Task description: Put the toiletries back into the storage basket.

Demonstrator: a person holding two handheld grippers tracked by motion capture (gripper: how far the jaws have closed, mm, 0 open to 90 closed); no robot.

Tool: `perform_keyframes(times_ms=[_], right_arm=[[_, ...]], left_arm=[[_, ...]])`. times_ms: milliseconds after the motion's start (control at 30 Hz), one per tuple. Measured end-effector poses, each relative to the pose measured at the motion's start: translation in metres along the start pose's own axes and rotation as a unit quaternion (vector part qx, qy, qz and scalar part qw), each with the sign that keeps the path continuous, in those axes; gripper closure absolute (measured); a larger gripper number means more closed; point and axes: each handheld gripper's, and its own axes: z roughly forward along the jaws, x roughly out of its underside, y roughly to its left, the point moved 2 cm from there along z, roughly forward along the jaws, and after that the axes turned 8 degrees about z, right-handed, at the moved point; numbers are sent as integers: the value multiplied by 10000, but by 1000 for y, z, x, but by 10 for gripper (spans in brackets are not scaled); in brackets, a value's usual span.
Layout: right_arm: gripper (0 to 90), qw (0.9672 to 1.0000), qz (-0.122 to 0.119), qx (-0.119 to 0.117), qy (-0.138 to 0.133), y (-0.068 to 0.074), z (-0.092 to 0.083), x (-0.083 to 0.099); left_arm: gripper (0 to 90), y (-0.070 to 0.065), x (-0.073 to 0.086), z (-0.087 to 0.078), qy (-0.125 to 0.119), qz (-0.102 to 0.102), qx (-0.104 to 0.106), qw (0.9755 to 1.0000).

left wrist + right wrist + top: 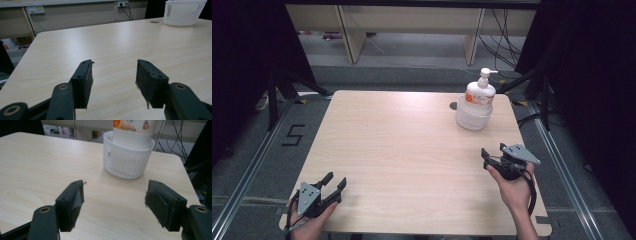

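your left gripper (336, 182) sits at the near left corner of the table (402, 145), jaws spread wide with nothing but bare wood between them. from its own view (113, 77) the basket (184, 12) stands far off at the upper right. your right gripper (493, 151) hovers near the right edge, jaws wide and empty too. the basket (473, 118), with the bottle (480, 91) standing upright inside it, is at the far right of the table, ahead of the right gripper (115, 197) and apart from it, roughly in line with the gap between its jaws.
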Motion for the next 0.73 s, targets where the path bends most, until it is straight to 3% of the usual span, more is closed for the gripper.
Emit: perform_keyframes(times_ms=[33,167,233,267,300,333,467,500,533,567,633,667,700,733], right_arm=[[314,9998,168,-55,103,1,-2,4],[332,9999,107,-20,-28,-3,-8,20],[342,9995,246,-18,-207,-3,-10,29],[342,9998,90,-53,-169,-4,-8,32],[343,9998,204,-38,-59,-2,-9,35],[344,9996,222,-19,-191,-3,-8,38],[344,9999,108,2,-134,-5,-7,43],[345,9996,261,-32,-131,-4,-7,44],[346,9997,211,-71,-120,-4,-7,45],[346,9997,190,45,-131,-4,-6,47],[346,9997,232,-111,-39,-4,-6,48],[346,9999,49,45,-83,-7,-6,48],[346,9995,307,-41,-19,-4,-7,50],[346,9999,144,-21,-7,-6,-6,49]], left_arm=[[464,0,0,0,1,1,-5,10000],[464,0,0,0,24,16,10,10000],[464,1,0,0,18,13,20,10000],[464,1,0,0,9,18,26,10000],[464,1,0,0,3,18,36,10000],[464,1,0,0,-7,9,36,10000],[464,1,0,0,3,2,39,10000],[464,1,0,0,7,22,36,10000],[464,1,0,0,21,28,34,10000],[464,0,0,0,18,33,40,10000],[464,1,0,0,25,29,34,10000],[464,1,0,0,26,17,29,10000],[464,1,0,0,30,14,26,10000],[464,1,0,0,29,15,27,10000]])
